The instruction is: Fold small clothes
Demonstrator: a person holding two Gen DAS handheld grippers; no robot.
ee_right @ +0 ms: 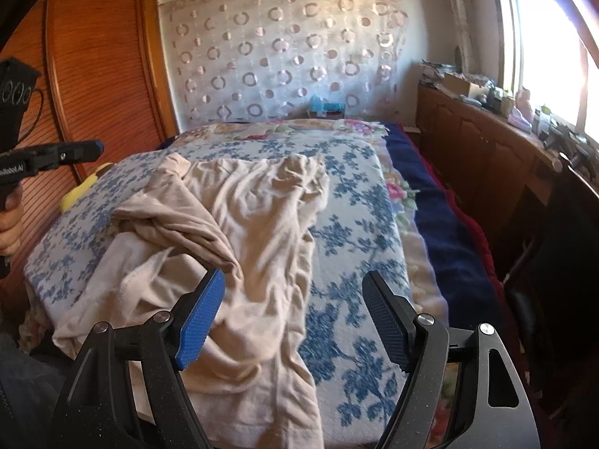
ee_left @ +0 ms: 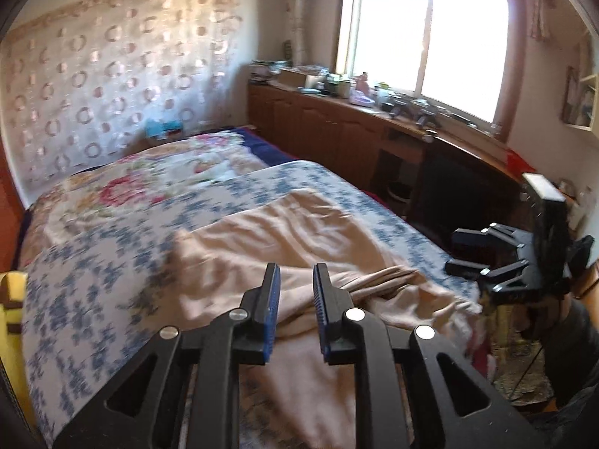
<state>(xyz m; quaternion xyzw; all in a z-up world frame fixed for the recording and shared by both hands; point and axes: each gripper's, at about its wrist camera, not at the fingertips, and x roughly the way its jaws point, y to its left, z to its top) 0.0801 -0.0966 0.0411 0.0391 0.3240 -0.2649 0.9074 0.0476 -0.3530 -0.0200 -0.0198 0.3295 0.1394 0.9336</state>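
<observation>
So the beige garment (ee_right: 239,224) lies rumpled on the blue-flowered blanket (ee_right: 355,232) on the bed. Left tongs (ee_left: 295,292) hover over it, slightly parted, gripping nothing. Right tongs (ee_right: 295,310) gape wide above its near edge, empty. Wooden cabinets (ee_left: 318,127) line the window side.

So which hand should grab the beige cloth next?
Probably the right gripper: its jaws stand wide open just above the rumpled beige cloth. The left gripper is only slightly open and holds nothing.
</observation>
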